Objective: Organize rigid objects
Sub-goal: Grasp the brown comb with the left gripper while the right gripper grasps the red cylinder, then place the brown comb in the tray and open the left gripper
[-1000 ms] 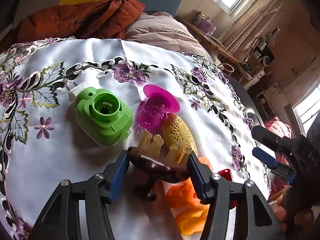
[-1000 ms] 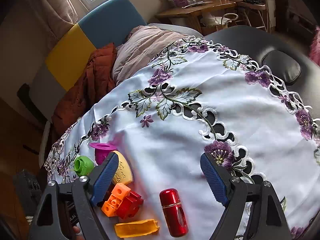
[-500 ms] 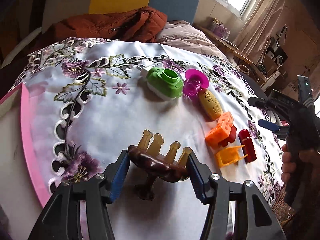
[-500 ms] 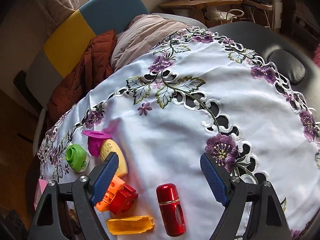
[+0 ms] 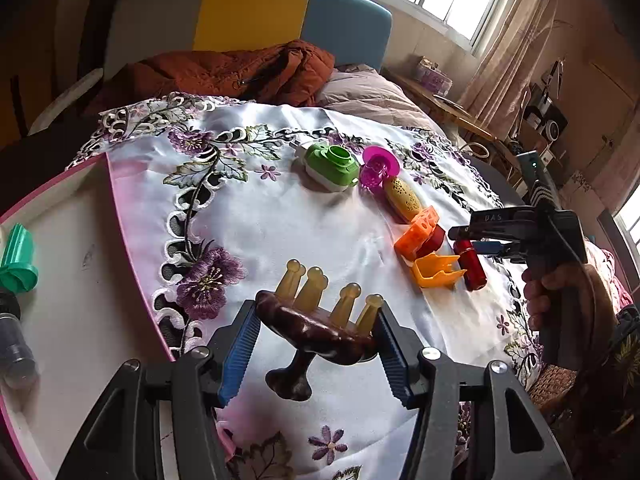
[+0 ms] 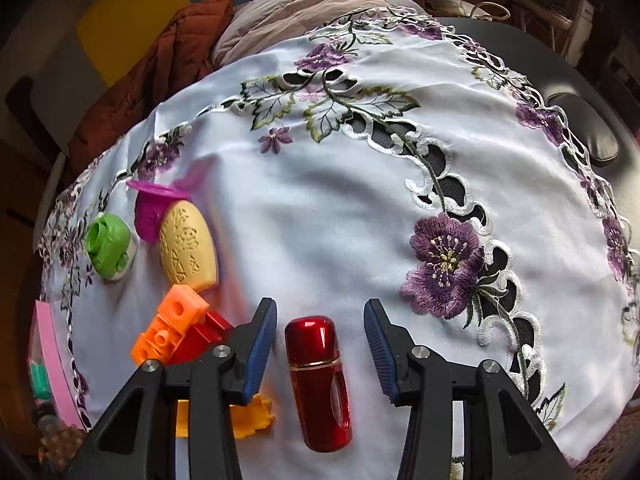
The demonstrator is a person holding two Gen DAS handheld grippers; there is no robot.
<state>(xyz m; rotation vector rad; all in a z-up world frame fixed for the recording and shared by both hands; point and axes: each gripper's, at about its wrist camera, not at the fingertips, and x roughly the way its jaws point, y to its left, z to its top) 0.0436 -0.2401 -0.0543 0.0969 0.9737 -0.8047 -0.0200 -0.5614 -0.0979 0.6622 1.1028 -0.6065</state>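
Left gripper [image 5: 316, 336], jaws clamped on brown massager [image 5: 316, 330], carries toward pink tray [image 5: 60, 280]; right gripper [image 6: 320, 344], jaws wide, straddles red canister [image 6: 320, 376], next to close.

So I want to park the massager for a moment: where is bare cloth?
Free: the cloth between the pink-rimmed tray and the toy row. Crowded: from the green toy to the red canister.
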